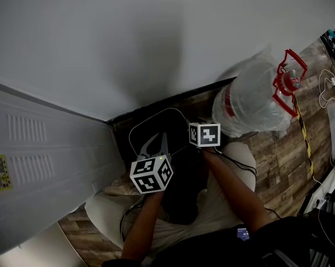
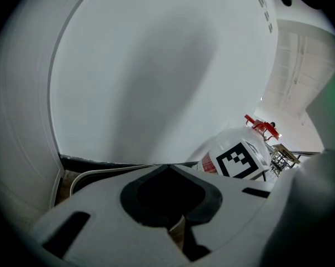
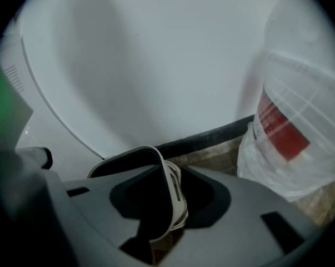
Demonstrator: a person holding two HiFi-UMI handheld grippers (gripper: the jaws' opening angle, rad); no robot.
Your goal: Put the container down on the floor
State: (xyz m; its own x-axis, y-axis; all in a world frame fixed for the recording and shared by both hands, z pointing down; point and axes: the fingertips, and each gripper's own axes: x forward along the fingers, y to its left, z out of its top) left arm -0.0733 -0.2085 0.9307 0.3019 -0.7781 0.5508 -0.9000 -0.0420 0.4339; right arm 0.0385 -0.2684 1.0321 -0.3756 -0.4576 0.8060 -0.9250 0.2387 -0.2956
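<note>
A dark container with a thin white rim [image 1: 150, 115] stands on the wood floor in the corner by the wall. My left gripper [image 1: 159, 139] reaches over its near left rim. In the left gripper view the rim [image 2: 100, 171] runs in behind the jaws, which stand almost together on a pale strip of wall [image 2: 177, 231]. My right gripper [image 1: 196, 149] sits at the container's right side, its jaws mostly hidden under its marker cube. In the right gripper view the container's white wall [image 3: 173, 193] stands upright between the jaws, which close on it.
A large clear water jug [image 1: 250, 102] with a red label and red handle, wrapped in plastic, lies to the right against the black baseboard [image 1: 173, 99]. A white vented panel [image 1: 45, 149] closes the left side. Cables [image 1: 325, 88] lie at far right. The person's legs fill the near floor.
</note>
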